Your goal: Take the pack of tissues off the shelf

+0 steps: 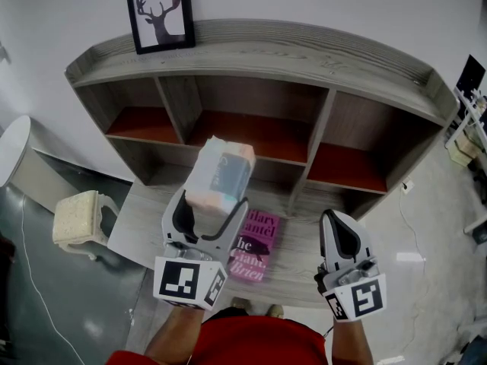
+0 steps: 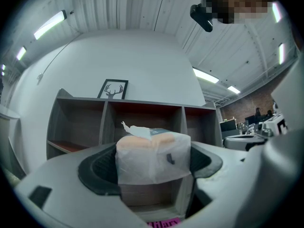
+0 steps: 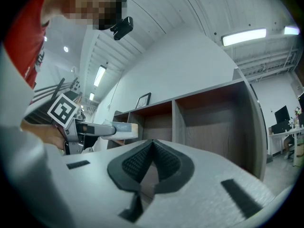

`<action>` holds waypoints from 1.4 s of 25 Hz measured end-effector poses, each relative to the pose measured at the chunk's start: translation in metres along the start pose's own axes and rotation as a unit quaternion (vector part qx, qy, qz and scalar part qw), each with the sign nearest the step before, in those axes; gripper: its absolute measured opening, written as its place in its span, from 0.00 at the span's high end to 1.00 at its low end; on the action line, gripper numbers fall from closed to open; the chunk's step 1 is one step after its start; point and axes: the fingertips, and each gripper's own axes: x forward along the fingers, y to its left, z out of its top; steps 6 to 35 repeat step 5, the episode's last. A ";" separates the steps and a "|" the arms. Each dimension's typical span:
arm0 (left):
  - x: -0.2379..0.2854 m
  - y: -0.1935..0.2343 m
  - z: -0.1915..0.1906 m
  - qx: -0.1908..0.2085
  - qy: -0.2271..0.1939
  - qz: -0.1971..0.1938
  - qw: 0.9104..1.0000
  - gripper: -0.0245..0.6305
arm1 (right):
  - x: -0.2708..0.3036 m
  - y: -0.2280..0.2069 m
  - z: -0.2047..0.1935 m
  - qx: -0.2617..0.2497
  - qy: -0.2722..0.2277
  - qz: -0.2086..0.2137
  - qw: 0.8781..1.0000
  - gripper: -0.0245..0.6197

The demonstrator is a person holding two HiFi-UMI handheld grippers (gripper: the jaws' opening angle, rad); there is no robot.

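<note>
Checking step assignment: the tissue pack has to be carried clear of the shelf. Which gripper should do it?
Left. The left gripper is already shut on the tissue pack, in front of the shelf. The right gripper is shut, empty and off to the side.

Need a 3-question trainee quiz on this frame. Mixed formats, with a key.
1. True or false: the left gripper is clamped on the soft, white-wrapped pack of tissues.
2. Pick one. The right gripper is: A) shut and empty, B) wide open, C) holding a mug.
3. Fill in: the black-framed deer picture stands on the ___ of the grey wooden shelf unit.

Key: 1 true; 2 A; 3 top.
</note>
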 end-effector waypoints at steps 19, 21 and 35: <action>0.002 0.001 -0.002 0.001 0.000 0.001 1.000 0.32 | 0.001 0.000 -0.001 -0.001 -0.001 0.001 1.000 0.95; 0.002 0.001 -0.002 0.001 0.000 0.001 1.000 0.32 | 0.001 0.000 -0.001 -0.001 -0.001 0.001 1.000 0.95; 0.002 0.001 -0.002 0.001 0.000 0.001 1.000 0.32 | 0.001 0.000 -0.001 -0.001 -0.001 0.001 1.000 0.95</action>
